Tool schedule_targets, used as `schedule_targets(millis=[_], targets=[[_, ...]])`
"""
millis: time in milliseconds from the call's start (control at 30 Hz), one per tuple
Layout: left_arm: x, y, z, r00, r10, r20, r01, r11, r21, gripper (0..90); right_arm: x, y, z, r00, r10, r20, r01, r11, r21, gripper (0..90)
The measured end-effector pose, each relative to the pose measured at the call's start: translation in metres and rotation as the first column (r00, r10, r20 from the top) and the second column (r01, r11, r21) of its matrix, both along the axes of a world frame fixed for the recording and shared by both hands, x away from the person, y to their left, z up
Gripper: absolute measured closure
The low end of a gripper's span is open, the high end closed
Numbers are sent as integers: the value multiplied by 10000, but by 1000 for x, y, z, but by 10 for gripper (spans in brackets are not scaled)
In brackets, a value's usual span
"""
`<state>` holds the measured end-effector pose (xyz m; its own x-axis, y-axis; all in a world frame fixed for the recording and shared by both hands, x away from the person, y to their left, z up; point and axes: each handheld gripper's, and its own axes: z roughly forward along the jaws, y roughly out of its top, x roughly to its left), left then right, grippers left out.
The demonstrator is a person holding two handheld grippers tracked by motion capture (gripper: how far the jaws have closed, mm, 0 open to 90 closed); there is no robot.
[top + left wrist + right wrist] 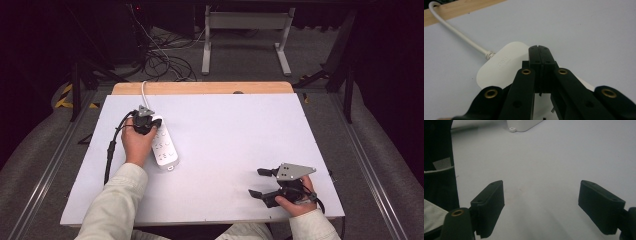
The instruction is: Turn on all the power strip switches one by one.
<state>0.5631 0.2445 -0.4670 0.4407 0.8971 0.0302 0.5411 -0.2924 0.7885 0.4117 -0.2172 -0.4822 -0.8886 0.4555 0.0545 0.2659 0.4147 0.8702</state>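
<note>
Hovering over power strip [163, 144]: left tongs [148, 126] closed; right tongs [259, 182] apart, distant.

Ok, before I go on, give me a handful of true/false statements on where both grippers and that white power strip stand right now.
1. The left gripper has its jaws closed together over the white plastic power strip. True.
2. The right gripper is clamped on the strip. False: its jaws stand wide apart over bare table, away from the strip.
3. The strip's white cable runs off toward the wooden far edge of the table. True.
4. The strip lies at the right of the pale grey tabletop. False: it lies at the left, under the left hand.
</note>
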Motion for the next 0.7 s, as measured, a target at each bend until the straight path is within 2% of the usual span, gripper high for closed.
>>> schedule_targets(millis=[167,500,700], targets=[[0,2,-1,10000,-15,8,15,10000,-72,900,0,0,0,10000,4,0,-4,10000,3,214],[-1,0,-2,9998,-115,146,113,9999,131,900,0,0,0,10000,16,3,-16,10000,19,214],[-1,1,-3,9998,-114,159,112,9999,112,900,-1,0,0,10000,18,9,-18,10000,-6,214]])
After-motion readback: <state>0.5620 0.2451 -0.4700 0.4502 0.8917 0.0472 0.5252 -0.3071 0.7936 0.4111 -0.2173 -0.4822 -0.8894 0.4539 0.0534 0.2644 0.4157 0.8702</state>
